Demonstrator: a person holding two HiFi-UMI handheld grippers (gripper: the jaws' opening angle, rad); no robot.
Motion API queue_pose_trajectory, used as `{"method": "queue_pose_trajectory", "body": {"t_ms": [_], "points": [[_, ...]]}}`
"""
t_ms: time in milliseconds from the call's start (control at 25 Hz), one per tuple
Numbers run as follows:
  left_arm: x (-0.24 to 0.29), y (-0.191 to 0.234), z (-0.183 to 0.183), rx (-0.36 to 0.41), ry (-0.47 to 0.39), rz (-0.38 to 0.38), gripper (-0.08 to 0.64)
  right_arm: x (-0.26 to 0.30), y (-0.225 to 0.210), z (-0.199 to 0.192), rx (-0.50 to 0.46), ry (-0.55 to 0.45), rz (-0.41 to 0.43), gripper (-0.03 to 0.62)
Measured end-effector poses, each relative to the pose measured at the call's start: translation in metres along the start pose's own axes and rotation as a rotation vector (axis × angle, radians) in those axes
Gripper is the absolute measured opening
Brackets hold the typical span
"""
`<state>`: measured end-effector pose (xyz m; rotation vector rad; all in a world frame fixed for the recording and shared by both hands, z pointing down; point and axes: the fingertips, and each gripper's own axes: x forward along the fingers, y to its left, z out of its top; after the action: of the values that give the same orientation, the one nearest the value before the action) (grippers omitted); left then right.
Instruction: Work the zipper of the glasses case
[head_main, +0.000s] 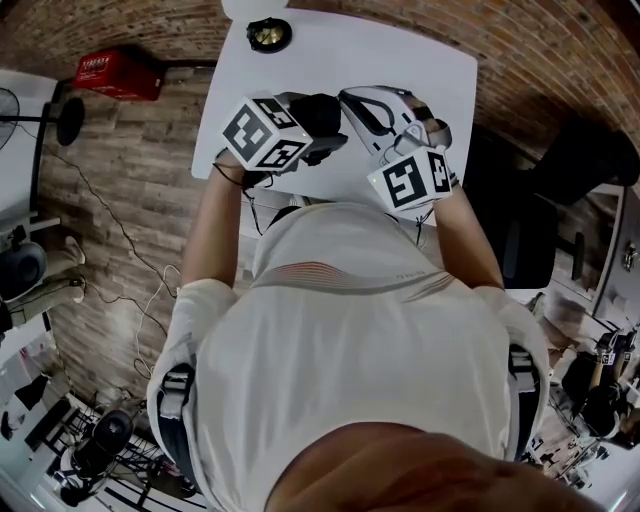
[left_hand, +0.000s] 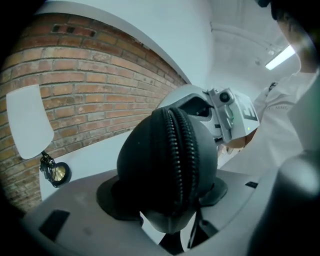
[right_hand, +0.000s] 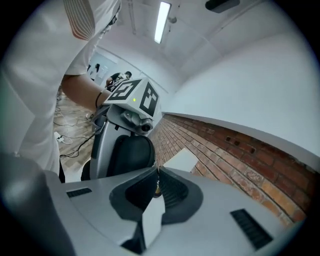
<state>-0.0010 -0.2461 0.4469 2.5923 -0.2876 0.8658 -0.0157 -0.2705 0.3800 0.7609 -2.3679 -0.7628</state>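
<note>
The black glasses case (left_hand: 167, 165) fills the left gripper view, its zipper (left_hand: 181, 150) running up the middle. My left gripper (left_hand: 170, 202) has its jaws wide around the case, with the pads (left_hand: 112, 200) against its sides. In the head view the left gripper (head_main: 312, 128) holds the case (head_main: 322, 112) above the white table (head_main: 400, 55). My right gripper (head_main: 358, 104) meets the case from the right. Its jaws (right_hand: 156, 186) are shut on a small brass-coloured piece (right_hand: 156, 190), seemingly the zipper pull, just short of the case (right_hand: 131, 155).
A small round black-and-gold object (head_main: 268, 33) lies at the table's far edge and shows again (left_hand: 56, 173) in the left gripper view. A red box (head_main: 115, 72) sits on the floor at far left. A dark chair (head_main: 540, 235) stands right of the table.
</note>
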Motion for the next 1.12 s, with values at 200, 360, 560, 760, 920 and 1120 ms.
{"method": "queue_pose_trajectory", "body": {"t_ms": [200,360,560,760,920,1120], "points": [[0.014,0.005,-0.024,0.040,0.142,0.033,0.267,0.004,0.012,-0.002,-0.129,0.033,0.019,0.065],[0.025,0.010,-0.038,0.051,0.201,0.052,0.267,0.007,0.023,-0.005,-0.183,0.051,0.049,0.069],[0.044,0.016,-0.050,0.105,0.207,0.103,0.267,0.004,0.033,-0.018,-0.137,0.068,0.100,0.074],[0.042,0.024,-0.036,0.096,0.093,0.153,0.268,0.005,0.024,-0.023,0.032,0.044,0.088,0.086],[0.017,0.045,-0.007,0.032,-0.117,0.236,0.268,0.002,-0.004,-0.037,0.156,0.054,0.007,0.086],[-0.041,0.080,0.027,-0.050,-0.402,0.428,0.268,-0.015,-0.060,-0.069,0.388,0.092,-0.184,0.071]]}}
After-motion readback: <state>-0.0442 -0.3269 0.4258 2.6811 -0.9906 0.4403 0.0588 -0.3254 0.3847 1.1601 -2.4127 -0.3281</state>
